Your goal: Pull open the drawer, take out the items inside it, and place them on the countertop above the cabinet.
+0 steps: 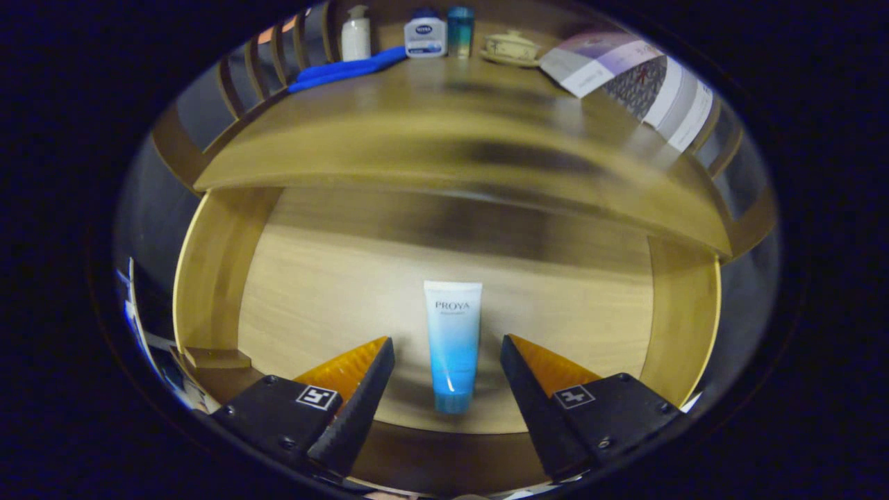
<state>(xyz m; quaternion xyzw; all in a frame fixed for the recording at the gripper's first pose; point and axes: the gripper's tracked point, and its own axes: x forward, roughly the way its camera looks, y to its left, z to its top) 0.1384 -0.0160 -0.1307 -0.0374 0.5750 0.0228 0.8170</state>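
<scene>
Hand-held gripper point(448, 344) with fingers spread wide apart, pointing forward, nothing clamped between them.

White pump bottle point(355, 33), blue cloth point(345, 71), lidded ceramic dish point(512, 47), patterned paper sheet point(635, 87) at rear

The drawer point(215, 278) is standing pulled open, with pale wooden walls and a pale wooden floor. A white-to-blue tube point(453, 344) is lying flat on the floor near the front, its cap pointing to the near side. Above, the wooden countertop point(444, 132) is carrying items along its far edge.
</scene>
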